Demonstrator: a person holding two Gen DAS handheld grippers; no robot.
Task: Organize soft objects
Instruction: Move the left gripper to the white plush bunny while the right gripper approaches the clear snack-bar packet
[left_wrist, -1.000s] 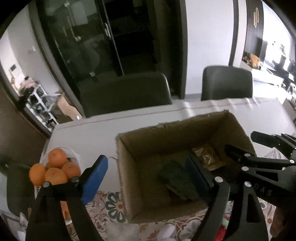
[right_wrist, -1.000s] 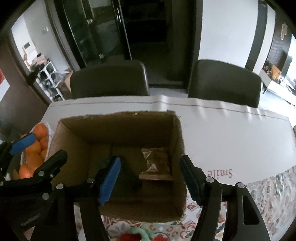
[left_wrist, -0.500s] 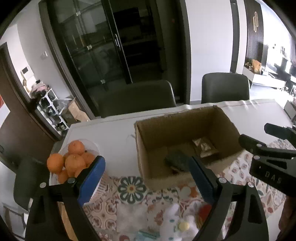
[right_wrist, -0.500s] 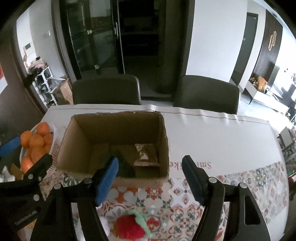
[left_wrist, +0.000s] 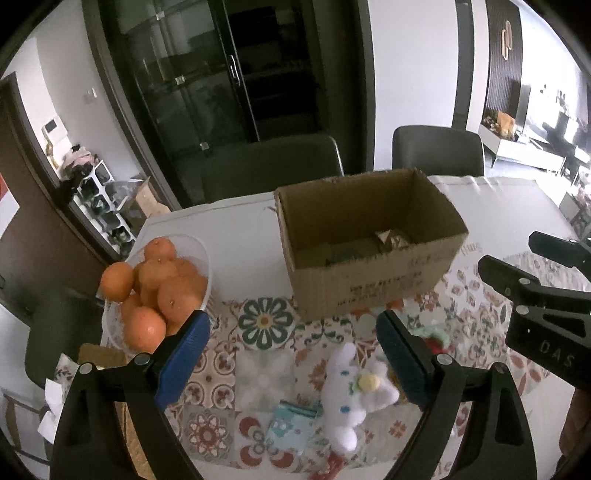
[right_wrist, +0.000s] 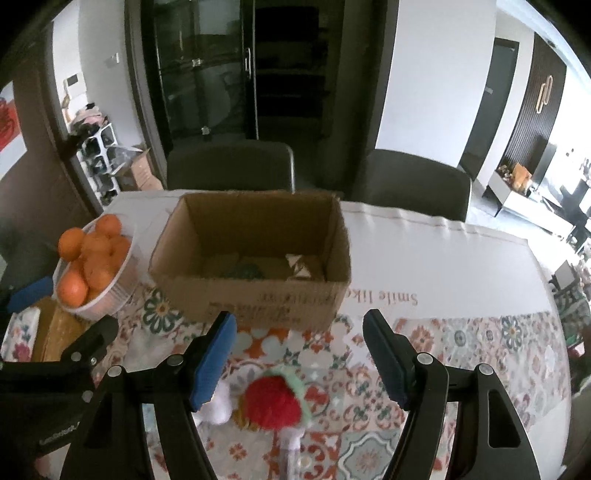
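An open cardboard box (left_wrist: 369, 291) (right_wrist: 258, 295) stands on the table, with a dark green soft item (right_wrist: 243, 271) and a brown packet (left_wrist: 391, 236) inside. In front of it on the patterned mat lie a white plush bunny (left_wrist: 351, 395), a small blue packet (left_wrist: 291, 424) and a red plush with a green rim (right_wrist: 273, 402). My left gripper (left_wrist: 291, 328) hangs open above the mat, over the bunny and touching nothing. My right gripper (right_wrist: 299, 325) is open above the red plush, with nothing between its pads.
A white bowl (right_wrist: 110, 291) heaped with oranges (left_wrist: 159, 288) stands left of the box. Two dark chairs (right_wrist: 229, 166) stand behind the table. A white cloth with lettering (right_wrist: 424, 258) covers the far right of the table. The right gripper (left_wrist: 513, 254) shows at the left wrist view's right edge.
Both grippers have drawn back and upward from over the box. The mat with the plush toys has come into view beneath them, and the box now sits farther off.
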